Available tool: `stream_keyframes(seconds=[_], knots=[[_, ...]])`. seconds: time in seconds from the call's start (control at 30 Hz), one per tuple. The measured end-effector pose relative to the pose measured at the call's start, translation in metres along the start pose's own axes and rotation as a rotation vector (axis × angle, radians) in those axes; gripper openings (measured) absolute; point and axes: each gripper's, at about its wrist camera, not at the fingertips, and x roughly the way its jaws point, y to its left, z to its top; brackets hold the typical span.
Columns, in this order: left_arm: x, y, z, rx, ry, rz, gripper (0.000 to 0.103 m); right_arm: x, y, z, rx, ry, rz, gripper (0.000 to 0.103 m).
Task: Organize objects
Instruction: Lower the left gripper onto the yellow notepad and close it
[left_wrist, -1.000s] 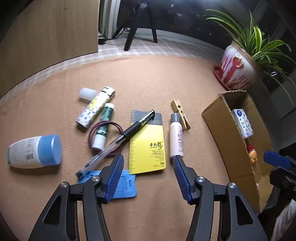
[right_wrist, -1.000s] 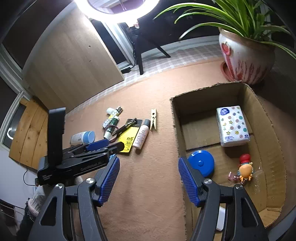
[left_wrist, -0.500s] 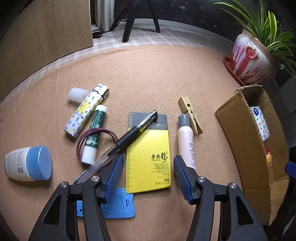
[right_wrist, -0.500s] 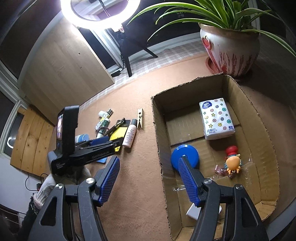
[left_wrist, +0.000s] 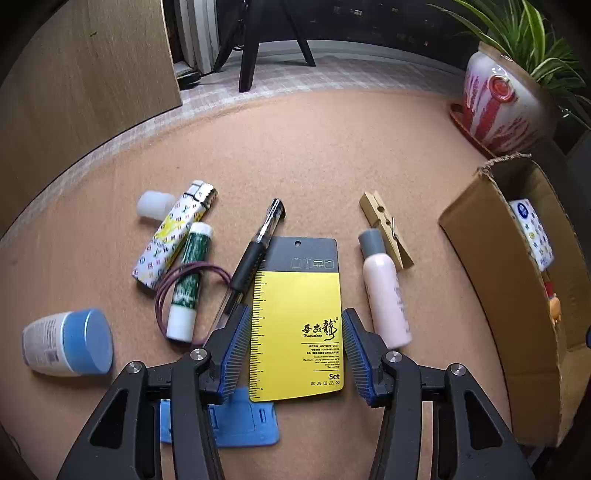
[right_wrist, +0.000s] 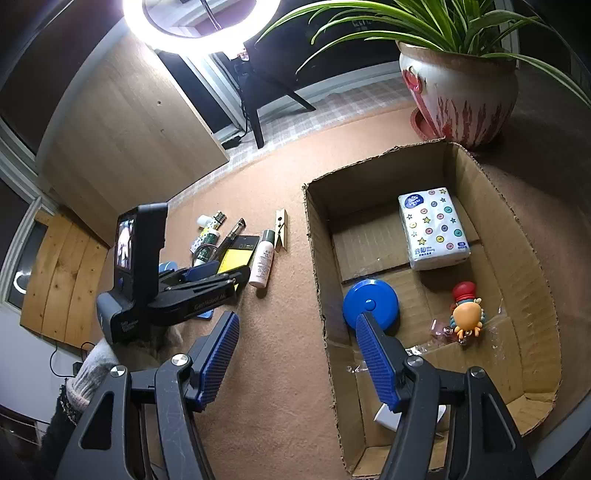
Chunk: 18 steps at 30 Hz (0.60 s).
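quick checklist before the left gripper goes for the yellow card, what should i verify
1. Left gripper lined up on the yellow card: ok, a pad sits at each long edge.
2. Pads pressing on the card: not ok, the jaws have just been closing but small gaps still show.
3. Neighbours clear of the pads: not ok, the pen runs under the left pad and the pink bottle lies close to the right one.
4. Card free to lift: cannot tell, its lower corner overlaps the blue holder.
5. Room in the cardboard box: ok, bare floor shows between the items.
6. Right gripper out of the way: ok, open and empty at the box edge.
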Motion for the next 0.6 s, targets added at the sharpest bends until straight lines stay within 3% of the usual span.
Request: stream_keyframes(seconds=[0.3,0.6], knots=[[-0.017,0.003,-0.032,-0.052,-0.008,-0.089,0.053,-0.005,-0.001,-0.006,0.002,-0.009,-0.007,0.062],[-0.059,0.01,-0.054,-0.103,-0.059,-0.165,0.053,-0.019,-0.021,-0.016,0.041,-0.016,-0.021,0.062]])
